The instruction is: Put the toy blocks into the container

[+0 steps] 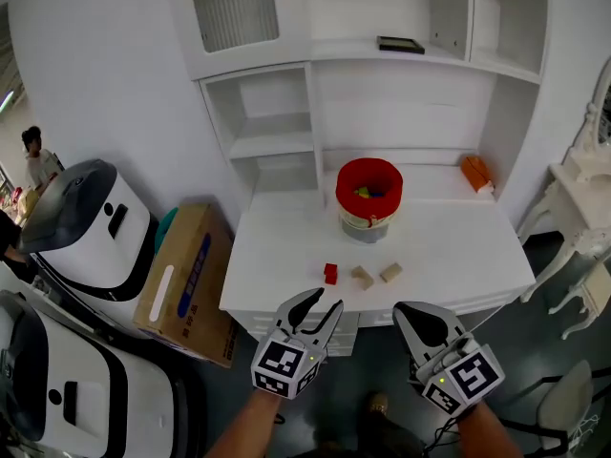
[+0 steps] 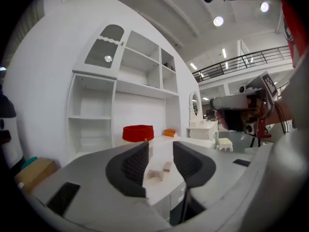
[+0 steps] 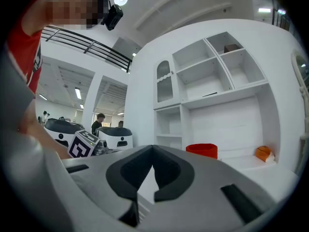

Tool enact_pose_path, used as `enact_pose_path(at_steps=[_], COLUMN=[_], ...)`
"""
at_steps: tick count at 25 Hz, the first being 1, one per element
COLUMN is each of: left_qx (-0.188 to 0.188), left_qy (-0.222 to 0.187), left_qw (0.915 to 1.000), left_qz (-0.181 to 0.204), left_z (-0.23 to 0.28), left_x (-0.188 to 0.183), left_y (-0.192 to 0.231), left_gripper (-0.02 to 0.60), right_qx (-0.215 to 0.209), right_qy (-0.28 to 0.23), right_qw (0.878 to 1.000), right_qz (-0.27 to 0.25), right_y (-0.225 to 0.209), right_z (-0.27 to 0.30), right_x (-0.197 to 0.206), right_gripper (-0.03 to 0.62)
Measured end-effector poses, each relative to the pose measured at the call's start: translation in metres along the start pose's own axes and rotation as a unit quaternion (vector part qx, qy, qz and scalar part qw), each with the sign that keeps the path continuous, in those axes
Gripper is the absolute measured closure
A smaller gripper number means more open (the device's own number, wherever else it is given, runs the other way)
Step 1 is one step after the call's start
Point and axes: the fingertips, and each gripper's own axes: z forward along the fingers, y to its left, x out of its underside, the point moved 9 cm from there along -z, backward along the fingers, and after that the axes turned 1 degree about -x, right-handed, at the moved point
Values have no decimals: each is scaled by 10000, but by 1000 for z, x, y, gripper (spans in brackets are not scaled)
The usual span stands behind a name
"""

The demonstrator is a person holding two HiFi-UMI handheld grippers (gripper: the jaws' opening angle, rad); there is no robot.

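At the near edge of the white table, in the head view, a red block and two wooden blocks were seen lying loose, well apart from the red container near the back, where some coloured pieces were already visible inside. The left gripper was held just short of the table with its jaws parted on nothing. The right gripper was held beside it with its jaws closed together and empty. The step was judged to be a reach for a block, the red one being nearest. A descent straight from above was advised, one jaw at each flat side, the jaws closed only once the block was centred, so that its neighbours would not be knocked. An orange thing lay at the far right corner. White shelves stood behind the table, and a cardboard box and white machines were seen on the floor to the left.

From the left gripper view, the two wooden blocks were framed through the moderate gap of the left gripper, with the container beyond.

From the right gripper view, the tips of the right gripper were seen meeting, the container far ahead, and a person standing in the hall behind.
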Motion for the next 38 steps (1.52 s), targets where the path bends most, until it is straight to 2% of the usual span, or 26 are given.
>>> enact_pose_path(at_steps=[4,9,15,18,21,23,24,25,28,30,34,38], left_qx=[-352,-792,-738,-677,-611,-634,-641,-623,-523,-520,-578,-425], left_qy=[383,967,1660,1916,2304,2401,2382,2347,2198,1930,926,23], left_qw=[9986,9921,9834,9791,9712,9687,9691,9701,9741,9797,9939,9991], left_qz=[62,21,-50,-99,17,31,3,-27,-108,-159,-174,-18], left_z=[40,82,119,133,146,151,152,152,154,155,159,175], left_x=[19,48,79,90,102,107,108,109,103,87,20,-56], left_y=[20,44,64,71,73,74,75,75,77,78,80,86], left_gripper=[342,336,336,336,334,341,390,403,407,407,407,407], right_qx=[-252,-627,-736,-645,-561,-497,-459,-421,-328,-277,-156,28], right_qy=[-19,137,278,351,403,408,402,399,411,427,385,326], right_qw=[9997,9979,9969,9973,9976,9979,9981,9983,9986,9987,9991,9993], right_qz=[34,31,-45,-53,-48,-59,-49,-32,25,54,124,192], right_y=[-43,-79,-100,-107,-112,-116,-118,-119,-123,-126,-134,-143], right_z=[25,46,62,66,68,69,70,70,70,70,69,66], right_x=[2,4,3,4,5,5,5,6,9,12,13,15], right_gripper=[572,572,572,572,572,572,572,572,572,572,572,572])
